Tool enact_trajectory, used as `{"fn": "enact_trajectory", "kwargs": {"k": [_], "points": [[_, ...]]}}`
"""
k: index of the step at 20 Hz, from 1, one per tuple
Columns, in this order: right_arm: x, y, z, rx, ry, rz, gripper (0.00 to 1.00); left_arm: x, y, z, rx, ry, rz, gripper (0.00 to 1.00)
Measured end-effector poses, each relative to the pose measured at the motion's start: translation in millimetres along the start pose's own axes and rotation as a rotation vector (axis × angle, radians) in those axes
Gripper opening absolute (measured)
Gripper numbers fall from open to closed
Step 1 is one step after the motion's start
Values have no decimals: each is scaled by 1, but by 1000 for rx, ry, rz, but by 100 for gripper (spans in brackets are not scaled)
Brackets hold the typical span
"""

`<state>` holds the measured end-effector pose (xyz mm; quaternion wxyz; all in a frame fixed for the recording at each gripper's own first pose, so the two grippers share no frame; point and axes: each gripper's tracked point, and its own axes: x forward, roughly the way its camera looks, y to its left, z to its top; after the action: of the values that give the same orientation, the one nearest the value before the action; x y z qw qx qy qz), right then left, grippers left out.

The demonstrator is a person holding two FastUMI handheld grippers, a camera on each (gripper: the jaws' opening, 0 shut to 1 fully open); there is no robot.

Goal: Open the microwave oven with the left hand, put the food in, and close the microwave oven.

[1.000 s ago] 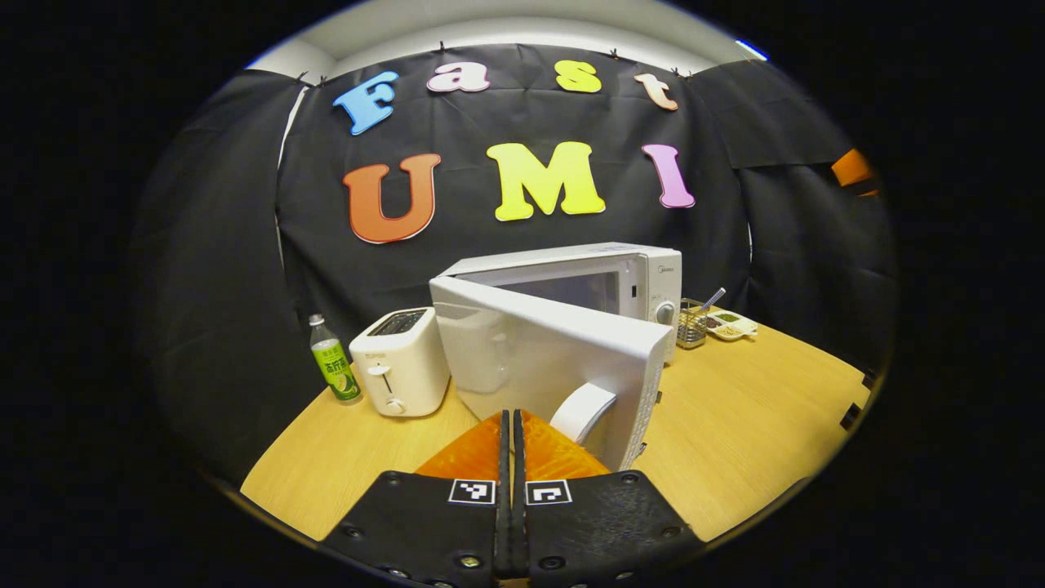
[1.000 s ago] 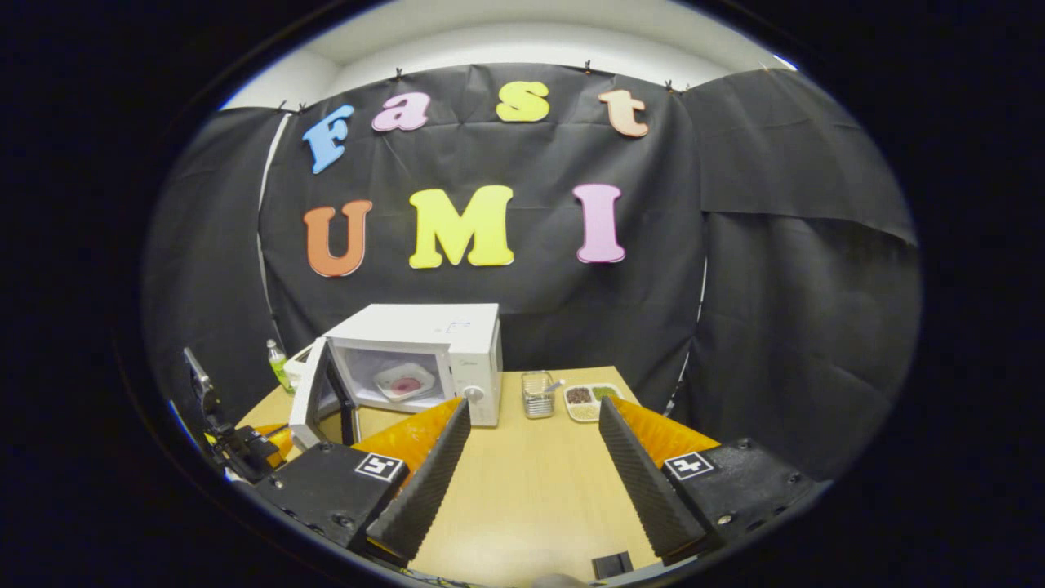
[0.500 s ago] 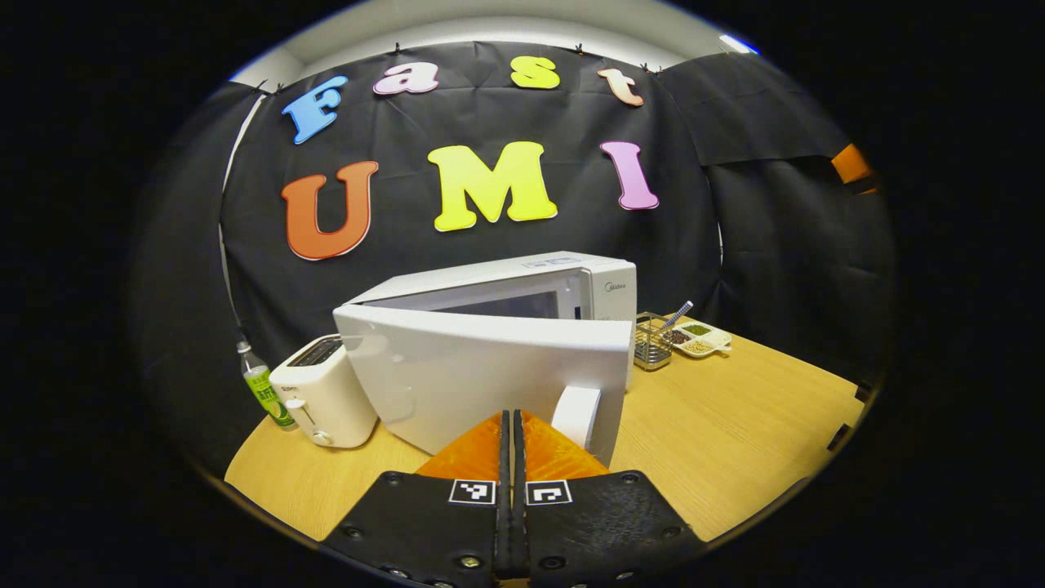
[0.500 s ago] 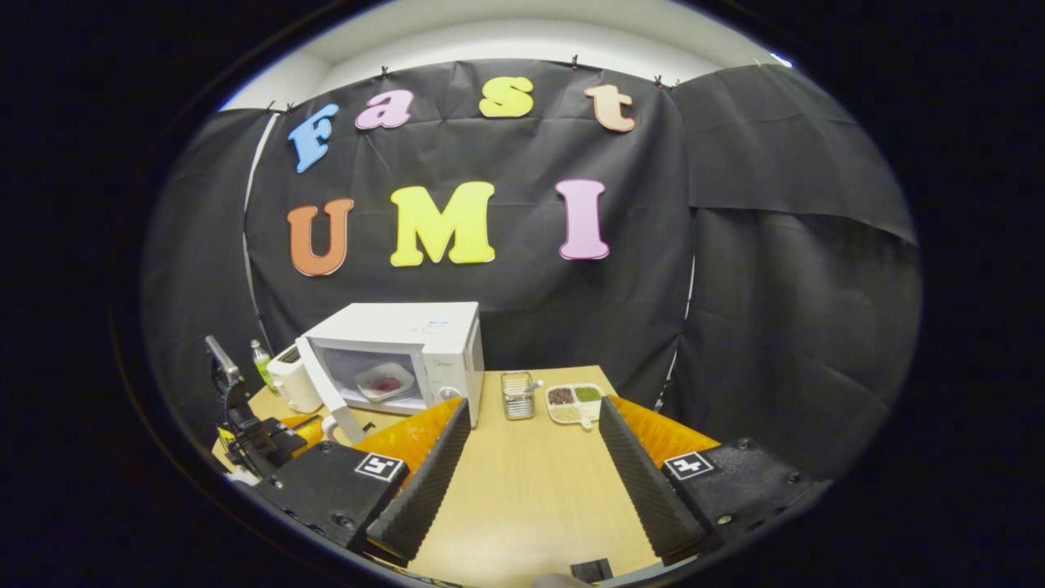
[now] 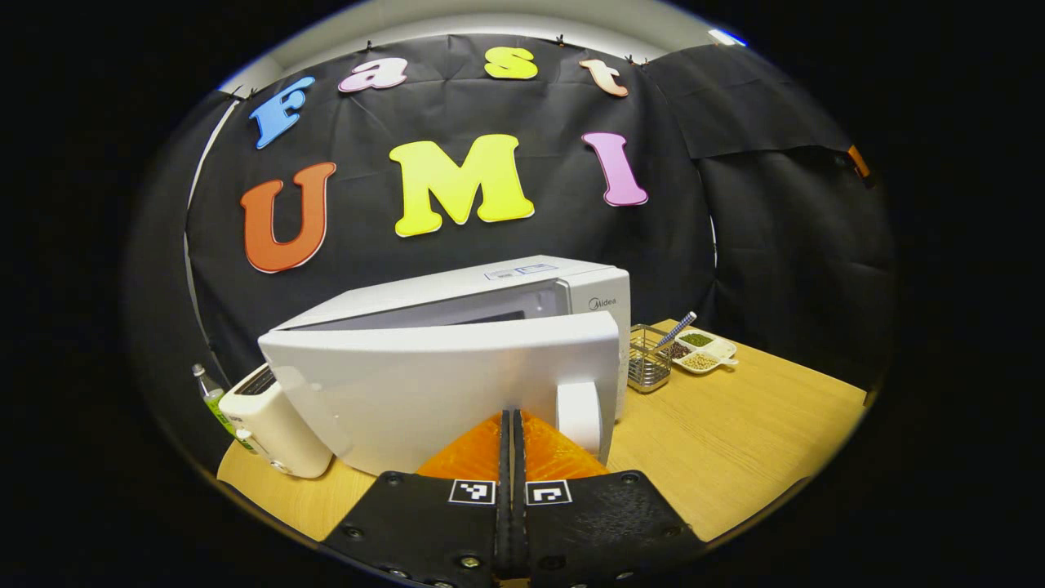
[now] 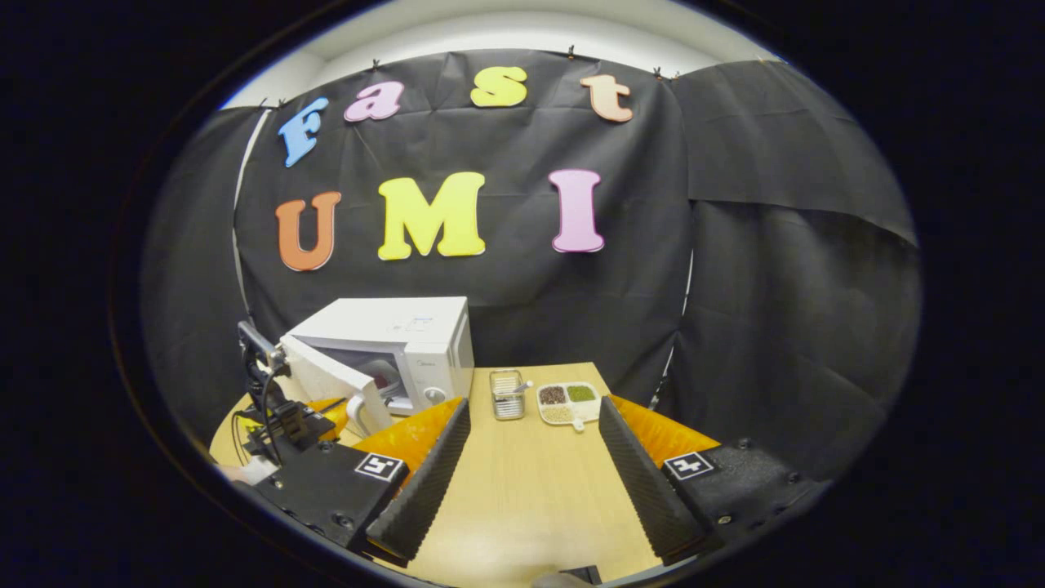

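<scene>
The white microwave (image 5: 522,286) stands on the wooden table with its door (image 5: 441,392) swung most of the way in, a narrow gap left at the handle side. My left gripper (image 5: 512,418) is shut with nothing between its fingers, its tips right at the door's outer face beside the white handle (image 5: 578,415). In the right gripper view the microwave (image 6: 400,331) is at the left, its door (image 6: 326,380) ajar, and a sliver of the plate of food (image 6: 384,384) shows in the gap. My right gripper (image 6: 534,407) is open and empty over the table.
A white toaster (image 5: 269,420) and a green-labelled bottle (image 5: 212,398) stand left of the microwave. A wire basket (image 5: 649,367) and a white tray of beans (image 5: 704,351) sit to its right. The left gripper's body (image 6: 282,416) shows in front of the door.
The microwave door has swung from wide open to nearly shut, with my shut left gripper following against it. My right gripper has stayed open.
</scene>
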<state>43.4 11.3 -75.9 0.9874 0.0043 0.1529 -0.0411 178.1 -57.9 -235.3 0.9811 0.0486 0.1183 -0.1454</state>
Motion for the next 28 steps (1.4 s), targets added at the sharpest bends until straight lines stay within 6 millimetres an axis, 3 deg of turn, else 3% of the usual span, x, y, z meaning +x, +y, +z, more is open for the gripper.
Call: {"fn": "enact_trajectory", "kwargs": {"k": [1,2,3,4,5,6,7,8,11,13,14,15,16,17,18,21,22,23,24,25,26,27,28], "points": [[4,-2,2,-2,-1,-3,92,7,-1,2,-2,0,1,0],[7,-3,4,-4,-2,-4,100,16,-3,4,-3,1,-1,0],[11,-4,5,-6,-3,-5,92,24,-5,7,-4,-1,-1,0],[12,-5,6,-6,-3,-7,100,33,-5,10,-9,-5,-2,0],[14,-5,7,-5,1,-8,92,40,-6,10,-14,-4,-3,0],[16,-6,6,-4,4,-9,92,47,-7,11,-15,0,-4,0],[17,-7,7,-5,7,-12,100,54,-8,13,-13,-4,-6,0],[20,-10,6,-8,10,-16,92,60,-8,14,-11,-4,-5,0],[26,-18,4,0,28,-32,100,77,-6,14,-9,7,-1,0],[31,-21,0,7,41,-39,100,78,-3,14,-22,11,9,0],[33,-21,0,9,43,-41,92,80,-4,13,-27,10,7,0],[34,-21,0,11,46,-39,92,81,-5,14,-25,8,7,0],[35,-19,0,11,50,-37,100,81,-5,14,-20,5,10,0],[37,-19,0,13,52,-38,100,80,-5,13,-19,8,10,0],[38,-18,0,13,53,-34,92,81,-4,13,-23,7,9,0],[39,-13,3,10,50,-27,92,82,-4,14,-25,3,7,0],[40,-13,2,7,51,-27,100,83,-3,14,-29,-2,4,0],[40,-13,2,8,49,-26,100,85,-4,15,-28,-2,3,0],[41,-12,2,6,52,-27,92,86,-4,15,-30,0,5,0],[41,-12,1,4,54,-28,100,91,-3,17,-26,-4,8,0],[40,-11,0,4,57,-27,92,93,-2,13,-39,41,19,0],[41,-10,0,3,58,-25,100,91,-3,17,-58,15,22,0],[41,-10,-1,0,60,-26,92,91,-2,14,-63,31,20,0]]}}
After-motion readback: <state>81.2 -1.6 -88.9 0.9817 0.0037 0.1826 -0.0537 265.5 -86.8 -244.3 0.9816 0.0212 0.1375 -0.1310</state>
